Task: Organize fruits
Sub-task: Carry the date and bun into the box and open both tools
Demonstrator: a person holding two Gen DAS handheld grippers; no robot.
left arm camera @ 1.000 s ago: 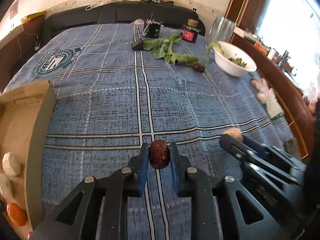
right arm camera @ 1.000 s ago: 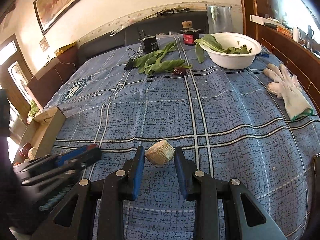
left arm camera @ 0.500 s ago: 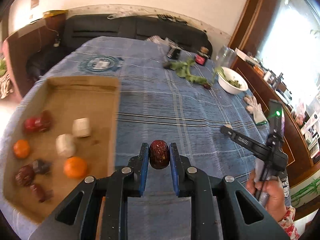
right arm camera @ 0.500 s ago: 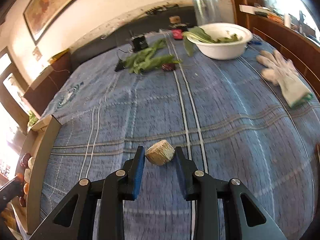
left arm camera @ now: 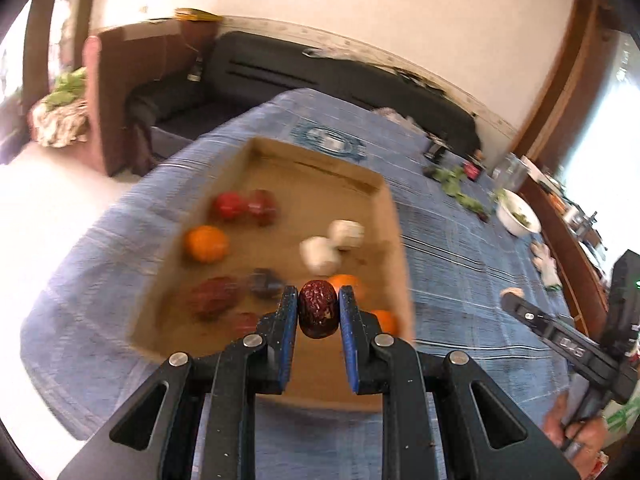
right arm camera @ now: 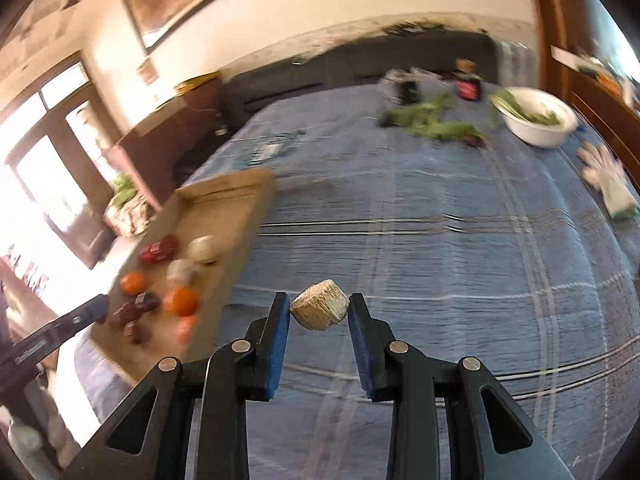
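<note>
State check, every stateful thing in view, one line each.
left gripper: shut on red date
right gripper: shut on pale chunk
cardboard box: open, holds fruit
white bowl: upright, holds greens
white glove: lying flat on the cloth

The shallow brown cardboard tray (left arm camera: 394, 216) is crowded with fruit near its front; its far half lies bare; the blue plaid cloth (right arm camera: 440, 240) beside it is open.
</note>
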